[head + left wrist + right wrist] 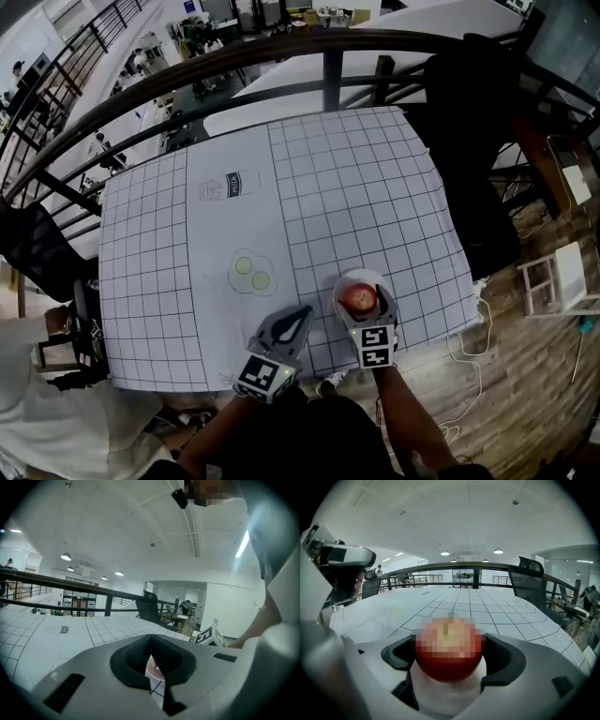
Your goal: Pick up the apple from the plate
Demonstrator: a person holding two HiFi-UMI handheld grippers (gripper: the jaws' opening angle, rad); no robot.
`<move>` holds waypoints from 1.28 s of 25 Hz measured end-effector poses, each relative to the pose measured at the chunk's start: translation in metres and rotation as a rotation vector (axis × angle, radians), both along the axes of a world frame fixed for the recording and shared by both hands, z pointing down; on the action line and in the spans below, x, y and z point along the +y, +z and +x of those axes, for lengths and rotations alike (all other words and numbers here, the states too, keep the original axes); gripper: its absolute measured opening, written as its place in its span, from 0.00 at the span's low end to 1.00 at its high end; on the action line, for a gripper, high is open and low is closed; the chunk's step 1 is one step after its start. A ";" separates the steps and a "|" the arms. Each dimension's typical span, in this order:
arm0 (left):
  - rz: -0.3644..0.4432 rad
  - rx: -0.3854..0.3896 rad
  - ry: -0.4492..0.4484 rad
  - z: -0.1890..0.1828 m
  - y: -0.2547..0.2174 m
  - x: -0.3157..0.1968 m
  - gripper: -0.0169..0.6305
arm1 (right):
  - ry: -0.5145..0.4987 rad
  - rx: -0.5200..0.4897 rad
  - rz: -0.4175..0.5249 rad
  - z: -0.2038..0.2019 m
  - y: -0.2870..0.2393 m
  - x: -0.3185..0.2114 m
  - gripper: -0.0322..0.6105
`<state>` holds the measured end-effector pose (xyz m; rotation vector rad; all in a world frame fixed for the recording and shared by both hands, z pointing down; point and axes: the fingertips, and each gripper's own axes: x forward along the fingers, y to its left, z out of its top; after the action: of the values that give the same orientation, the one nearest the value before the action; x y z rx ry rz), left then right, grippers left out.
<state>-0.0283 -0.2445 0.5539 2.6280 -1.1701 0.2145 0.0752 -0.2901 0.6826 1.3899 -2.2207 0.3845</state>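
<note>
A red apple (358, 298) sits on a small white plate (362, 277) near the front edge of the gridded table. My right gripper (361, 306) reaches over the plate with its jaws spread wide on either side of the apple; the pads do not press on it. In the right gripper view the apple (449, 651) fills the gap between the dark pads (396, 656), above the plate (450, 698). My left gripper (306, 311) hovers just left of the plate, its fingers brought together at the tip with nothing held. A sliver of the plate (154, 673) shows past its jaws.
A white gridded cloth (356, 187) covers the table, with a drawn fried-egg shape (250, 272) and a drawn cup (230, 185). A dark curved railing (328, 47) runs behind the table and a black chair (469, 141) stands at the right. The front table edge (422, 337) is close.
</note>
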 end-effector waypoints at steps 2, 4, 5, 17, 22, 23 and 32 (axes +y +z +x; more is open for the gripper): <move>-0.004 0.004 -0.001 0.000 0.000 0.000 0.06 | -0.001 0.016 -0.007 0.000 0.003 -0.001 0.67; -0.002 0.004 0.001 0.001 0.000 -0.001 0.06 | -0.006 0.028 -0.013 0.001 0.005 -0.001 0.67; 0.000 0.003 0.001 0.001 0.000 -0.001 0.06 | -0.007 0.032 -0.015 0.000 0.005 -0.001 0.67; 0.017 0.009 -0.006 0.001 -0.014 -0.001 0.06 | -0.013 0.003 0.009 0.000 -0.008 0.001 0.67; 0.016 0.004 -0.006 -0.001 -0.013 0.001 0.06 | -0.024 -0.026 0.089 -0.005 -0.047 0.004 0.67; 0.019 0.005 -0.007 -0.002 -0.015 0.001 0.06 | -0.025 -0.032 0.107 -0.006 -0.056 0.004 0.67; 0.105 -0.012 0.029 0.009 -0.046 0.000 0.06 | -0.042 -0.071 0.234 -0.012 -0.132 0.006 0.67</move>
<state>-0.0191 -0.2444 0.5080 2.7398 -1.1783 0.1795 0.0635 -0.2838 0.5511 1.4635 -2.4111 0.1649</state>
